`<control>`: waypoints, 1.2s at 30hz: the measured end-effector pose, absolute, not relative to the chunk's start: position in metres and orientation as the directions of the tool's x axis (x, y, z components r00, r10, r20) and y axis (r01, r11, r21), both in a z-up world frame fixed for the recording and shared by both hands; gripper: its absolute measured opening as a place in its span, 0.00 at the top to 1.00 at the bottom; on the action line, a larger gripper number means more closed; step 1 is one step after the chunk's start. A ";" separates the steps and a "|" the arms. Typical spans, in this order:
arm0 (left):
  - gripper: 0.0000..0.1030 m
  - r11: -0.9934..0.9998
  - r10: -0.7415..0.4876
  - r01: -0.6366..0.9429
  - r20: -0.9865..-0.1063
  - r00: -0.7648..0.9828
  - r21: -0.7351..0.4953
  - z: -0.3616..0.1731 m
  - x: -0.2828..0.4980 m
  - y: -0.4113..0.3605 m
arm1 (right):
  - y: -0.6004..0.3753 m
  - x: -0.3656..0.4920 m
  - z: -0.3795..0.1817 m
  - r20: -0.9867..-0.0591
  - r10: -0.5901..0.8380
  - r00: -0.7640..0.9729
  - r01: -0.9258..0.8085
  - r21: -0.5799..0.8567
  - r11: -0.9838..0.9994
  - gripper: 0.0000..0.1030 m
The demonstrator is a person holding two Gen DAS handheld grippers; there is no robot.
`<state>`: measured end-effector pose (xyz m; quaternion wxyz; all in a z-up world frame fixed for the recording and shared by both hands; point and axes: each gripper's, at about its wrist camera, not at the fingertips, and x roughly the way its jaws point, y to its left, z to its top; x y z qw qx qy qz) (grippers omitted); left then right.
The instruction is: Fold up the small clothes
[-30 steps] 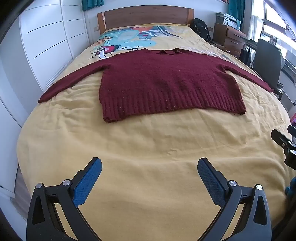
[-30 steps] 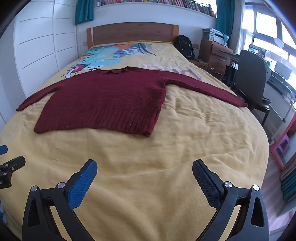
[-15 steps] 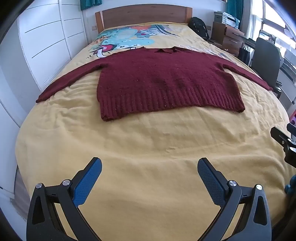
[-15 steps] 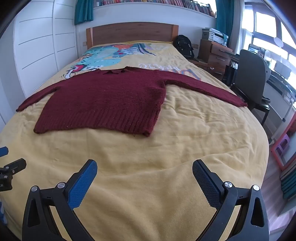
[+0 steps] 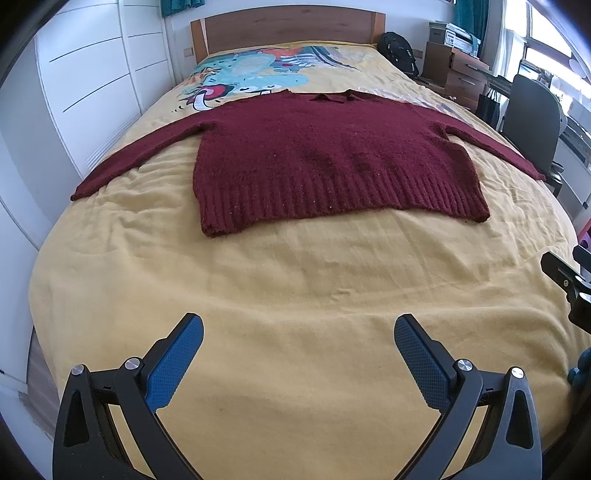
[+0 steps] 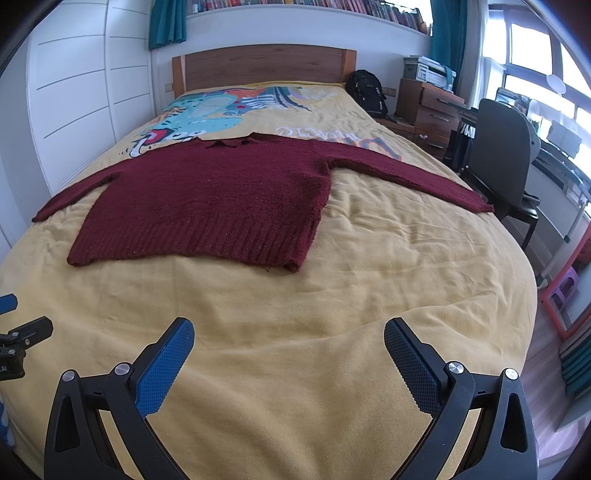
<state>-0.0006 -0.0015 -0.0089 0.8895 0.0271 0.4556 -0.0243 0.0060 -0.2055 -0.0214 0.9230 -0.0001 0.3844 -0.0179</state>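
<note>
Maroon sweater (image 5: 332, 162) laid flat, sleeves spread, on the yellow bed (image 5: 295, 280); left tool (image 5: 298, 328) and right tool (image 6: 289, 332), both spread wide and empty, are best advanced to opposite hem corners

Sweater (image 5: 332, 162) flat on bed (image 5: 295, 280); chair (image 6: 502, 162) right.

A home bedroom: a bed (image 6: 406, 295) with wooden headboard (image 6: 264, 66), white wardrobe doors (image 6: 74, 96), a chest of drawers (image 6: 428, 107), a desk chair (image 6: 502, 158) and a high bookshelf (image 6: 303, 3).
</note>
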 end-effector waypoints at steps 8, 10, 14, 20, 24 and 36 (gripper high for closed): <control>0.01 0.998 -0.007 0.052 -0.814 0.581 0.028 -0.008 -0.002 0.001 | -0.205 0.006 -0.022 -0.709 -0.033 0.704 0.033 -0.013 0.999 0.00; 0.01 0.998 -0.005 0.052 -0.812 0.583 0.031 -0.007 -0.002 0.001 | -0.205 0.006 -0.022 -0.709 -0.033 0.704 0.033 -0.014 0.999 0.00; 0.01 0.998 -0.006 0.053 -0.812 0.583 0.031 -0.007 -0.002 0.000 | -0.205 0.006 -0.022 -0.709 -0.033 0.704 0.033 -0.014 0.999 0.00; 0.01 0.998 -0.009 0.055 -0.812 0.584 0.029 -0.006 -0.001 0.001 | -0.205 0.005 -0.022 -0.709 -0.033 0.704 0.033 -0.014 0.999 0.00; 0.01 0.998 -0.010 0.056 -0.812 0.584 0.028 -0.006 -0.001 0.002 | -0.205 0.005 -0.022 -0.709 -0.033 0.705 0.033 -0.013 0.999 0.00; 0.01 0.998 -0.015 0.060 -0.812 0.584 0.025 -0.005 -0.002 0.001 | -0.205 0.005 -0.021 -0.708 -0.033 0.705 0.033 -0.014 0.999 0.00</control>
